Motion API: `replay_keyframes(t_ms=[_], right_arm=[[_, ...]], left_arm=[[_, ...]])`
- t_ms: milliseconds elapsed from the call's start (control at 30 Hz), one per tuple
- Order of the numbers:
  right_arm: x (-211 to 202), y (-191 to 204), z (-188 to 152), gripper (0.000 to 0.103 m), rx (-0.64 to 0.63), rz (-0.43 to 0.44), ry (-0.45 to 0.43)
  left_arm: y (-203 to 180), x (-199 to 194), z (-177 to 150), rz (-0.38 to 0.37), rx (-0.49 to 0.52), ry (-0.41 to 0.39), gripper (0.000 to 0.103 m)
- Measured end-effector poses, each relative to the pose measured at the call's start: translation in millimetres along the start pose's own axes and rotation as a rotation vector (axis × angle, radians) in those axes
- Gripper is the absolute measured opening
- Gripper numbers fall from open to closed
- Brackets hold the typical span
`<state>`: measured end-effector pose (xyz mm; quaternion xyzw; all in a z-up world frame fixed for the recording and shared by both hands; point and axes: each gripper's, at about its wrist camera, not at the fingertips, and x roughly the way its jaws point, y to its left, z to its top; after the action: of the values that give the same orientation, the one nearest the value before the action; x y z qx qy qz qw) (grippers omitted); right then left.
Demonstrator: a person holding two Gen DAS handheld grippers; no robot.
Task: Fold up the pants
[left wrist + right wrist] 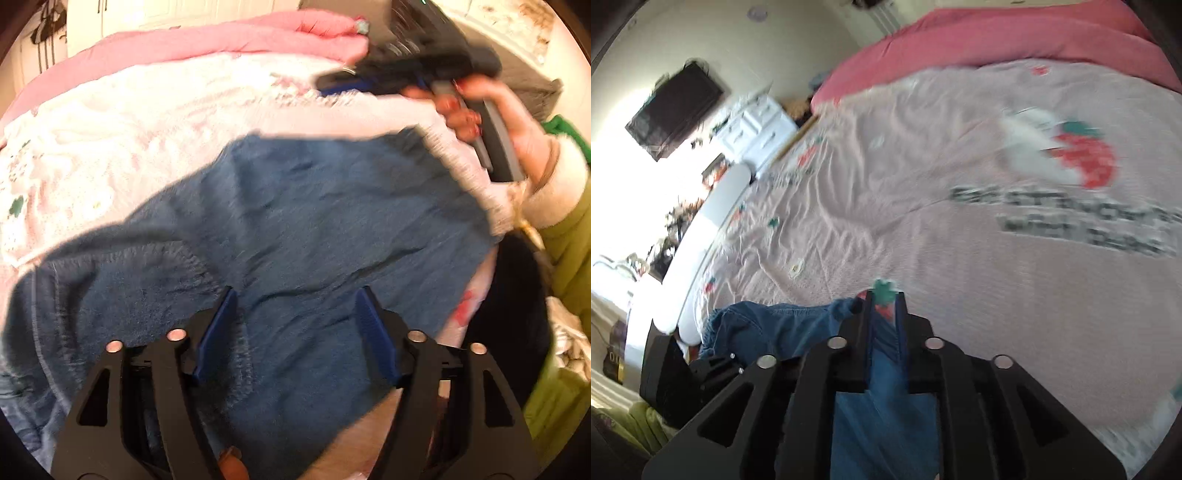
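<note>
The left gripper [295, 314] hovers spread over the blue pants [295, 221], which lie rumpled on the bed's pale strawberry-print cover [923, 221]. Farther off, the right gripper [884, 310] stands nearly pressed together with nothing pinched, pants below and behind its 2 fingers.

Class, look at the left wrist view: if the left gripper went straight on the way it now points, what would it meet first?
Most likely the blue pants. They fill the view straight ahead of the left gripper, whose jaws stand open with nothing between them. The gap to the cloth is hard to judge in this blurred fisheye picture.
</note>
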<state>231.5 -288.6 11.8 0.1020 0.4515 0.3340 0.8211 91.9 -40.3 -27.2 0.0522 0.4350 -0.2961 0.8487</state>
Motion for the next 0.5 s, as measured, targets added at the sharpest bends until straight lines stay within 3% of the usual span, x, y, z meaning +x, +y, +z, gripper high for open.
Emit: replay_keyframes(t_ms=[67, 133, 233, 500], right_arm=[[-39, -19, -12, 0.043, -0.003, -0.098, -0.056], [-73, -42, -30, 0.044, 0.019, -0.207, -0.09], [-91, -68, -50, 0.051, 0.1, -0.216, -0.087], [-77, -104, -72, 0.051, 0.302, -0.178, -0.029]], left_arm=[[-3, -16, 7, -0.027, -0.002, -0.043, 0.07], [-6, -29, 21, -0.062, 0.003, -0.088, 0.077], [-5, -17, 45, -0.054, -0.003, -0.075, 0.078], [21, 56, 91, 0.037, -0.12, 0.019, 0.078]])
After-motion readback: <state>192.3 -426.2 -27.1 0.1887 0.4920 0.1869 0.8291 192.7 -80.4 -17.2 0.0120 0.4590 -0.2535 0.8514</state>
